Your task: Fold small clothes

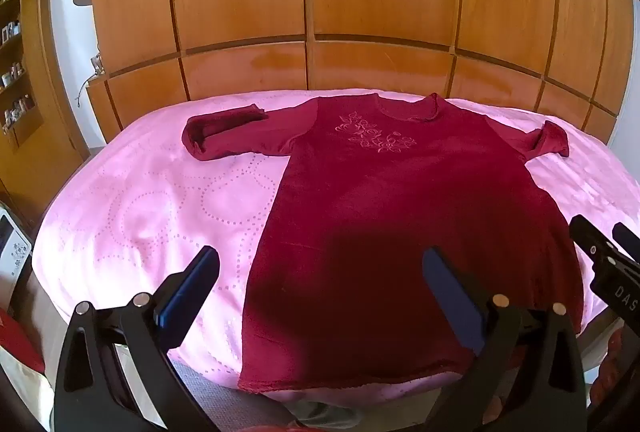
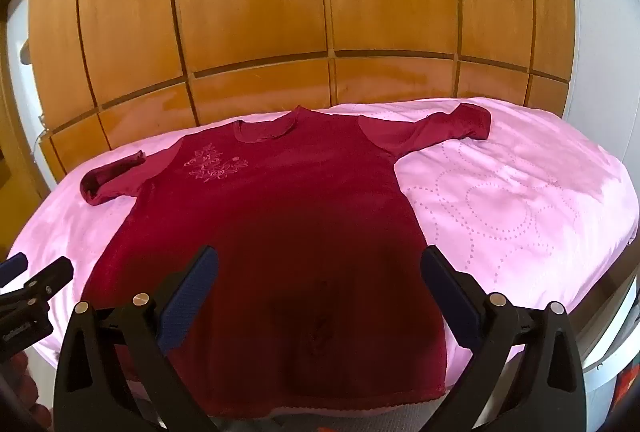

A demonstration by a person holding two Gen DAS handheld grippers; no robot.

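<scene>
Left wrist view: left gripper (image 1: 320, 272) jaws wide apart, holding nothing. Red top (image 1: 400, 212) lies flat on the pink blanket (image 1: 140, 212), its left hem edge between the jaws, ahead and below.

Right wrist view: right gripper (image 2: 320, 272) also fully spread and empty, hem below the jaws.

Risks: pinching blanket with hem; uneven grabs skewing the fold.

This is looking like a home bedroom. A bed (image 1: 132, 200) under a pink cover with dotted circles is filling the foreground, a tall wooden wardrobe (image 1: 320, 0) is standing along its far edge, and what are probably shelves of small items (image 1: 14, 72) are showing at the left.
</scene>
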